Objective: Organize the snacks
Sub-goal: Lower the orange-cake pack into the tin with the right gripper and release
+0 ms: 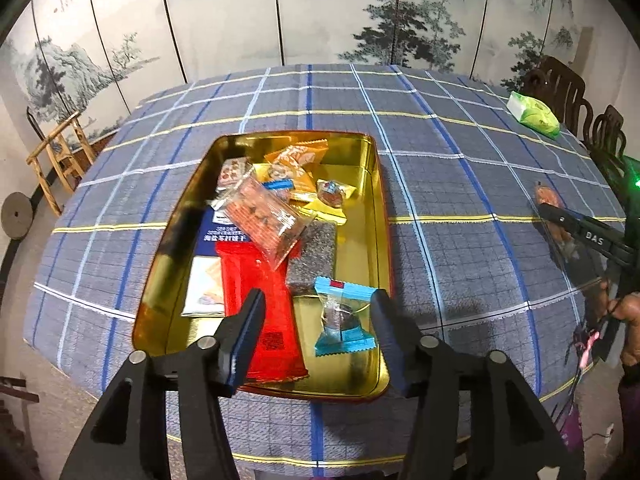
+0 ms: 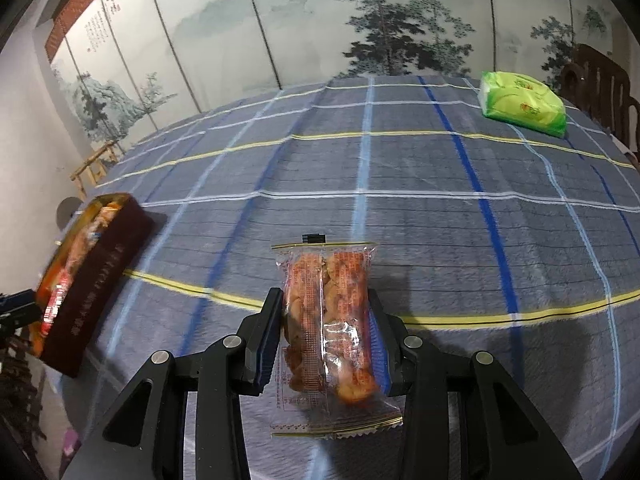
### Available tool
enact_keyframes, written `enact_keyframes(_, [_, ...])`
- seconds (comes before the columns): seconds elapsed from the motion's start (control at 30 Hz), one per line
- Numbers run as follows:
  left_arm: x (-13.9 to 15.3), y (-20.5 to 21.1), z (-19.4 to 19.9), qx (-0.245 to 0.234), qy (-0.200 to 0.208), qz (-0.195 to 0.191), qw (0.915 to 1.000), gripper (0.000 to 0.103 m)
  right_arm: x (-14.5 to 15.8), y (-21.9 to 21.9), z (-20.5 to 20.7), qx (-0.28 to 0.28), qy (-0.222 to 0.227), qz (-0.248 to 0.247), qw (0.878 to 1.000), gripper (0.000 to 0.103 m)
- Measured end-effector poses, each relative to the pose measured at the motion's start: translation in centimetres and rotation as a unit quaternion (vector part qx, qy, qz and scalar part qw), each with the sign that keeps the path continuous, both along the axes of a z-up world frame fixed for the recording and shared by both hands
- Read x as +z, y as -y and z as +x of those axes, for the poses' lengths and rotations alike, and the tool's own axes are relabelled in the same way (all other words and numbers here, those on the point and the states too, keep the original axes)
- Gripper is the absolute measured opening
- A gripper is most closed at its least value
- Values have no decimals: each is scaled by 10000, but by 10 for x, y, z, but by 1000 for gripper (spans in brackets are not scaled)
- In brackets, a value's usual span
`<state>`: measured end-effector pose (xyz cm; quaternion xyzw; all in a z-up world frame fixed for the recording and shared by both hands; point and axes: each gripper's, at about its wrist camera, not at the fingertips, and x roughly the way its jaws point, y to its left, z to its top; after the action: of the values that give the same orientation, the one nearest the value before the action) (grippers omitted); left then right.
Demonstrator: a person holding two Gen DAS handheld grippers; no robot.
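Note:
A gold tin point(image 1: 372, 208) on the checked tablecloth holds several wrapped snacks: a red packet point(image 1: 260, 300), a clear packet of orange crackers point(image 1: 264, 220), a dark seeded bar point(image 1: 314, 256) and others. A blue-wrapped candy point(image 1: 344, 316) lies in the tin's near right corner. My left gripper point(image 1: 318, 308) hovers over it, open, and the candy lies loose between the fingers. In the right wrist view my right gripper point(image 2: 324, 300) is shut on a clear packet of orange-brown snacks point(image 2: 328, 312) just above the cloth. The tin's dark red side point(image 2: 92, 288) shows at the left.
A green packet point(image 2: 524, 104) lies at the far right of the table point(image 2: 400, 168), beside dark wooden chairs point(image 1: 560, 84). A wooden stool point(image 1: 60, 160) stands off the left edge. A painted folding screen closes the back.

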<state>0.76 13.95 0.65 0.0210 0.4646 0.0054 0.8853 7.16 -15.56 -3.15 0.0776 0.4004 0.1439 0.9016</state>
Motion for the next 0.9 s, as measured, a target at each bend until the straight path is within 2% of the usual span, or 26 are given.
enact_keyframes(0.33, [5,-6,-11,127,144,110,9998,60,37,-52,-20,624,210,346,9972,40])
enact_keyframes(0.57, [9,-27,-20,471,250,211,9984,74,62,-104,-22,1159,381,381,9918,40])
enact_keyframes(0.9, [11,-54,-27,798,306,289,9959,77,72,-184,-12,1827,303,553,9811,40])
